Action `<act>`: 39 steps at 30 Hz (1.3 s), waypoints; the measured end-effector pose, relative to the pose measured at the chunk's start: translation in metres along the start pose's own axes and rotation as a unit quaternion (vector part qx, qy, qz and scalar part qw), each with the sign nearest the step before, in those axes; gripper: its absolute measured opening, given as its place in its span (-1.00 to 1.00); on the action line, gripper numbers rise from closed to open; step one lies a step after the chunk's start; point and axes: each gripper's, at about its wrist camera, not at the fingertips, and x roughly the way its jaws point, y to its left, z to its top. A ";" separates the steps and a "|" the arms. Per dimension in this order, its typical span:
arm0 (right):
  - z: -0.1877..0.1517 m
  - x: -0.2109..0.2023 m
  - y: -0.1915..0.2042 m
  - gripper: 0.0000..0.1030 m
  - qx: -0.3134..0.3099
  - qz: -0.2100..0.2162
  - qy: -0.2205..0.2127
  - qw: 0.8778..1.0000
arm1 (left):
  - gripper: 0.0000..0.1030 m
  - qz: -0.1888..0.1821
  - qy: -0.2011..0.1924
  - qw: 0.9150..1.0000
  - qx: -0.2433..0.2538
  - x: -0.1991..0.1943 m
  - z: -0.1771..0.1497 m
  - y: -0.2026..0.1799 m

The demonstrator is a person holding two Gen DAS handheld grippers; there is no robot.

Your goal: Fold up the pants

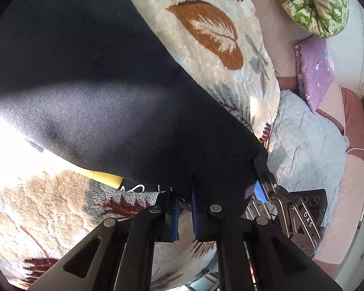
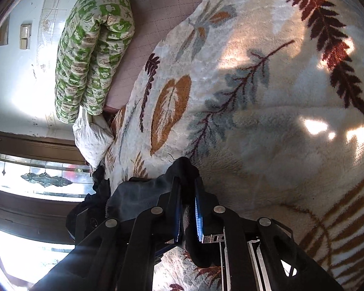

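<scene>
The black pants point(image 1: 104, 92) hang stretched above the leaf-patterned blanket point(image 1: 206, 36). My left gripper point(image 1: 184, 194) is shut on the pants' near edge. My right gripper point(image 1: 262, 189) shows at the right of the left wrist view, pinching the pants' corner. In the right wrist view my right gripper point(image 2: 188, 189) is shut on a bunched black fold of the pants point(image 2: 182, 169), held over the blanket point(image 2: 267, 97). A yellow patch point(image 1: 102, 177) and white print show under the pants' edge.
A green-and-white quilt point(image 2: 92, 48) lies rolled by the wall. A purple pillow point(image 1: 315, 72) and a pale blue quilted cover point(image 1: 303, 150) lie beside the blanket. A white bag point(image 2: 92, 138) sits at the bed's edge. A glazed door point(image 2: 36, 177) stands beyond.
</scene>
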 end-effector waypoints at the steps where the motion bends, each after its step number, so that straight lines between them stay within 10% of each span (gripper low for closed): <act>1: -0.001 -0.001 0.005 -0.81 -0.002 -0.001 -0.001 1.000 | -0.85 -0.002 -0.002 1.000 0.000 -0.005 0.001 0.001; 24: -0.028 0.091 0.121 -0.81 -0.050 0.016 0.048 0.997 | -0.85 -0.037 -0.028 0.996 -0.073 -0.112 0.045 0.092; 39: -0.057 0.185 0.122 -0.63 0.003 -0.019 0.086 0.996 | -0.80 -0.042 -0.016 0.991 -0.124 -0.166 0.078 0.172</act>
